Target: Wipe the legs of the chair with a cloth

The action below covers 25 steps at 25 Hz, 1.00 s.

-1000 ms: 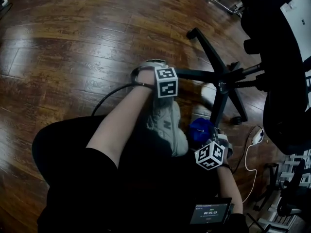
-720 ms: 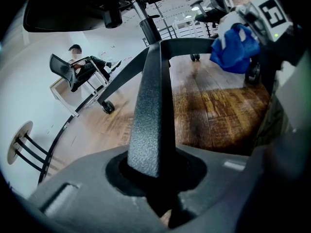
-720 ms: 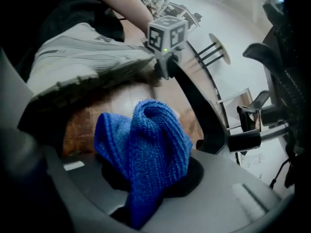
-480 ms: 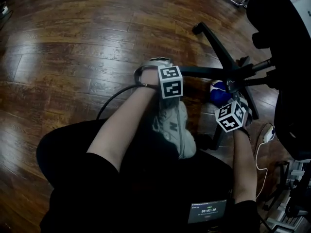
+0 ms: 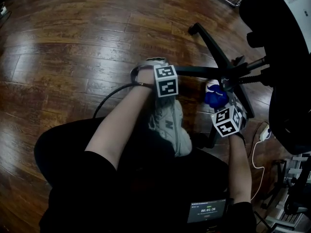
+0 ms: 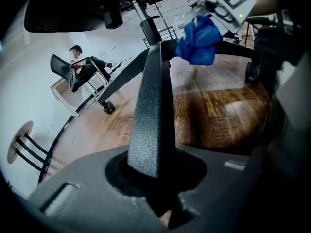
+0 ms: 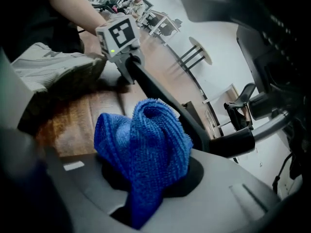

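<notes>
- Chair leg [image 5: 199, 72], black with a grainy surface, lies level over the glossy wood floor [image 5: 73, 42], its long axis running left from the hub [image 5: 226, 77].
- My left gripper [image 6: 155, 178] tilts downward, forearm stretched far, jaws clamped on that leg.
- My right gripper [image 7: 146, 188] pinches the blue nubbly cloth [image 7: 146, 144], bunched just beside the hub's near side.

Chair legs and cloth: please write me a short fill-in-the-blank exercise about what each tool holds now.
1. The right tool holds a ____ cloth.
2. The left tool grips one ____ of the chair.
3. The floor is made of ____.
Missing words: blue, leg, wood.
</notes>
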Each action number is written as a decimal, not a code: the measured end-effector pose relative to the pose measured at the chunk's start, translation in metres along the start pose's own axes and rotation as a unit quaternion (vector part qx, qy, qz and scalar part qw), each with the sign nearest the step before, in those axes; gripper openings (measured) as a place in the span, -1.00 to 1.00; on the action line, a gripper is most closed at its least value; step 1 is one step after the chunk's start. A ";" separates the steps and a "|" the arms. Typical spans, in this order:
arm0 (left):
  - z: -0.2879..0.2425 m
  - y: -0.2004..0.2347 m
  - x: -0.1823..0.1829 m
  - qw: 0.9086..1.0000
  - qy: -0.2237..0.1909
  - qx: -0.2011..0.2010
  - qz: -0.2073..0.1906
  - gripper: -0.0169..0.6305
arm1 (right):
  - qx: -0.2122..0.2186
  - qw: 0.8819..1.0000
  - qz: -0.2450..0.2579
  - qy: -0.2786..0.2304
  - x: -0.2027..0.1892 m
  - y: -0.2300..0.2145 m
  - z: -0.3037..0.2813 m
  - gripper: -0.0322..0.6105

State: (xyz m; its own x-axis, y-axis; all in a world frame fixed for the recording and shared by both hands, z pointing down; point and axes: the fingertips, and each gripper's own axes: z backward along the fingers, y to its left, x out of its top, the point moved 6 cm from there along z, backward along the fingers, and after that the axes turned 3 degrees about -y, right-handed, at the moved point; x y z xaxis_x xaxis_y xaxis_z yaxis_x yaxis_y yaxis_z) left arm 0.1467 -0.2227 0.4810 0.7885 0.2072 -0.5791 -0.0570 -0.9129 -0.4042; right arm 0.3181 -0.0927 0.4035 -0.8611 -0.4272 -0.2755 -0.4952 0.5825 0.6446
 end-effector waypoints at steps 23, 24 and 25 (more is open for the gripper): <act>0.054 -0.006 -0.011 0.994 -0.102 -0.025 0.008 -0.37 | -0.033 0.998 -0.024 -0.044 -0.029 0.085 0.049 -0.64; 0.059 -0.009 -0.011 0.995 -0.098 -0.032 0.001 -0.37 | -0.032 0.998 -0.024 -0.043 -0.030 0.085 0.049 -0.64; 0.063 -0.012 -0.012 0.995 -0.089 -0.038 -0.010 -0.35 | -0.032 0.998 -0.025 -0.042 -0.031 0.084 0.050 -0.64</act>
State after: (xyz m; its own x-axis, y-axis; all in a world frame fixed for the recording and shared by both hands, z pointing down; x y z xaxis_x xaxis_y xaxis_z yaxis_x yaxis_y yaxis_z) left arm 0.0996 -0.1918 0.4481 0.6679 0.2782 -0.6904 0.0097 -0.9307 -0.3657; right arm 0.2973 0.0042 0.4309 -0.8431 -0.3945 -0.3655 -0.5323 0.5152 0.6717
